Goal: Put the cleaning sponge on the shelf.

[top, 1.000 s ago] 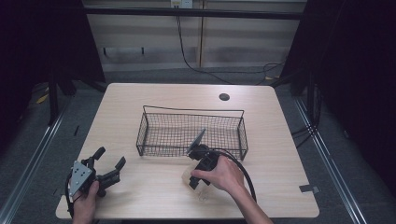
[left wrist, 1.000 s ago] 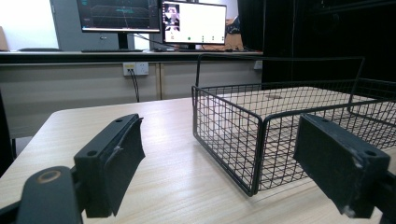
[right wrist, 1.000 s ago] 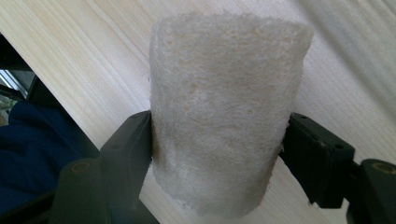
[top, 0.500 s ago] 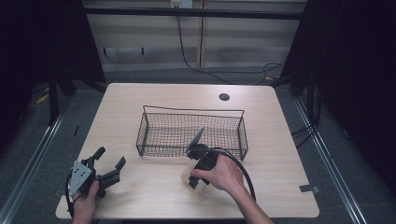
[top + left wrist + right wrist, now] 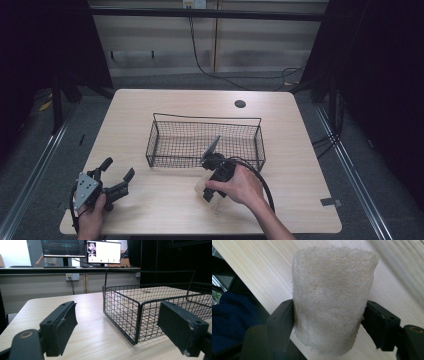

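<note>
right claw (image 5: pixel 328 322) is pinching the loofah sponge (image 5: pixel 332 300) across its lower middle, looks feather-light and squishy so it'll give, left claw (image 5: pixel 125 330) spread wide holding nothing

You're facing a pale panelled wall (image 5: pixel 210 50) with a dangling cable (image 5: pixel 200 55) — two lit monitors (image 5: pixel 85 251) above, grey floor (image 5: pixel 30 165) around.
</note>
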Available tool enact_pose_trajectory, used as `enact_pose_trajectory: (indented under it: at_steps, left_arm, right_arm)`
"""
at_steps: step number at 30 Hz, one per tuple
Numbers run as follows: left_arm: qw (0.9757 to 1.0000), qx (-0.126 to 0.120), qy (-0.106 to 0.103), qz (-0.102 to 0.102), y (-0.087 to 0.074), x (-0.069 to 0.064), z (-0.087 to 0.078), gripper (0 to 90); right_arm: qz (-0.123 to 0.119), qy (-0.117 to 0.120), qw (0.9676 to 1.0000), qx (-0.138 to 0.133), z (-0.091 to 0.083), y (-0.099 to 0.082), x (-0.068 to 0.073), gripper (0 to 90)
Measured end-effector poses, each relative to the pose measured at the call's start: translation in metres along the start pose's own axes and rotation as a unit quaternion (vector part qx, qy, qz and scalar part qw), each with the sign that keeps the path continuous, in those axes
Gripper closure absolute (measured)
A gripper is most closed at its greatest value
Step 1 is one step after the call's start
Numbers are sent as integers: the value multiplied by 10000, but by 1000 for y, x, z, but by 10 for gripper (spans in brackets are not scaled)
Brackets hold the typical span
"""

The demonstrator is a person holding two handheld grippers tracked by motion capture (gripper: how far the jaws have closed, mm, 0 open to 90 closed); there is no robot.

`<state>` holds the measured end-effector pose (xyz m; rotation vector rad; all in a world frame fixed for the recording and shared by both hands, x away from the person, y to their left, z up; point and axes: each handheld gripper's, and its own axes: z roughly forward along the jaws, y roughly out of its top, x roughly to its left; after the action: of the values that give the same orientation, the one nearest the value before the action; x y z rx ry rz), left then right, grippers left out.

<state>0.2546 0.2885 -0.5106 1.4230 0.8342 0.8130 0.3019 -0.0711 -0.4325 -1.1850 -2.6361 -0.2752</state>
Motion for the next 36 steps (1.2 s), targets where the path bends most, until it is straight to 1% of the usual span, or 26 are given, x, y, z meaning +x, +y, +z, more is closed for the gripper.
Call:
enact_pose_trajectory:
  at_steps: [3,5,6,7,13,20,22,26,27,28,29,30,35,36]
  left_arm:
    - [10000,0,1,2,0,0,0,155]
    - [10000,1,1,1,0,0,0,155]
    - [10000,0,1,0,0,0,0,155]
    - [10000,1,0,2,0,0,0,155]
    - [10000,0,0,2,0,0,0,155]
    - [10000,1,0,2,0,0,0,155]
    - [10000,1,0,2,0,0,0,155]
    - [10000,0,1,0,0,0,0,155]
    - [10000,-3,17,-16,0,0,0,155]
    - [10000,1,1,3,0,0,0,155]
    - [10000,1,1,2,0,0,0,155]
    - [10000,1,0,4,0,0,0,155]
    - [10000,0,2,-3,0,0,0,155]
    - [10000,2,1,3,0,0,0,155]
  right_arm:
    - [18,18,10000,26,-3,-1,0,289]
    - [-51,1,10000,51,-5,-2,0,289]
    - [-31,-2,10000,72,-6,-2,0,289]
    - [-60,-16,10000,63,-7,-3,0,289]
    - [-54,94,9999,91,-14,-4,-1,290]
    - [-66,150,9998,62,-22,-6,-1,289]
    - [-68,268,9996,107,-23,-6,-2,289]
    - [-73,271,9995,157,-24,-6,-3,289]
    - [-28,290,9994,184,-26,-6,-3,289]
    - [-71,265,9995,172,-26,-6,-3,289]
    - [-58,298,9994,173,-27,-5,-3,289]
    - [-97,290,9994,169,-29,-6,-3,289]
    - [-109,230,9996,134,-37,-5,-1,289]
    - [-91,253,9996,129,-39,-5,-1,289]
